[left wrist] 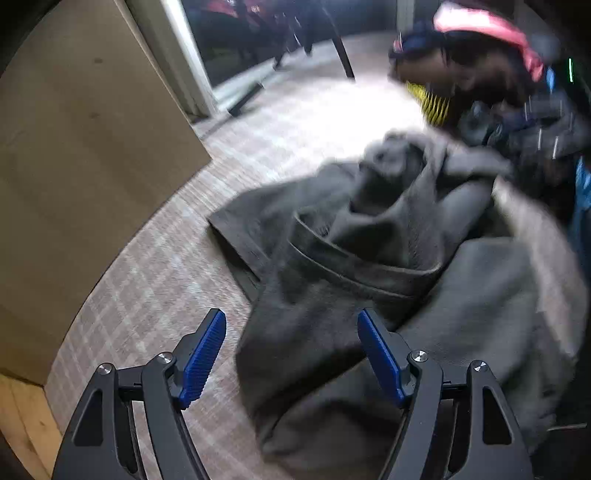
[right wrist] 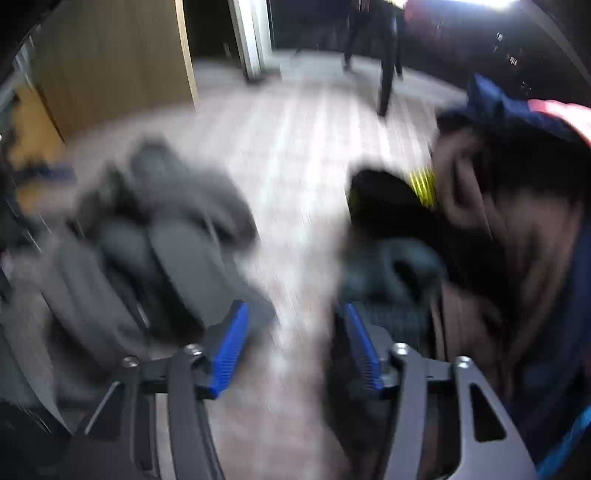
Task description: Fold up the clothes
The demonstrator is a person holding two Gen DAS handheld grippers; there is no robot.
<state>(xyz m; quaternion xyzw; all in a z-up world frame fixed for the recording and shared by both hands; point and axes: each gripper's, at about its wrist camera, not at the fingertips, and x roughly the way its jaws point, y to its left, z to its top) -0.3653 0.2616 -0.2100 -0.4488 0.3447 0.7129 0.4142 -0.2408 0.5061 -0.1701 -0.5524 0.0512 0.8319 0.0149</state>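
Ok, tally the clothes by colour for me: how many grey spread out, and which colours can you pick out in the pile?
Grey garment, crumpled on the mat: 1
Pink piece, in pile: 1
Yellow-striped piece, in pile: 1
Brown piece, in pile: 1
Navy piece, in pile: 1
Total: 5 told apart; blur hides the rest.

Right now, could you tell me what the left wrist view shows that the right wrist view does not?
Only the left wrist view shows the grey garment sharply, with its seamed band, and the left gripper open above its edge. Only the right wrist view shows the right gripper open over the bare mat between garment and pile. Both share the garment, the clothes pile and the wooden panel.
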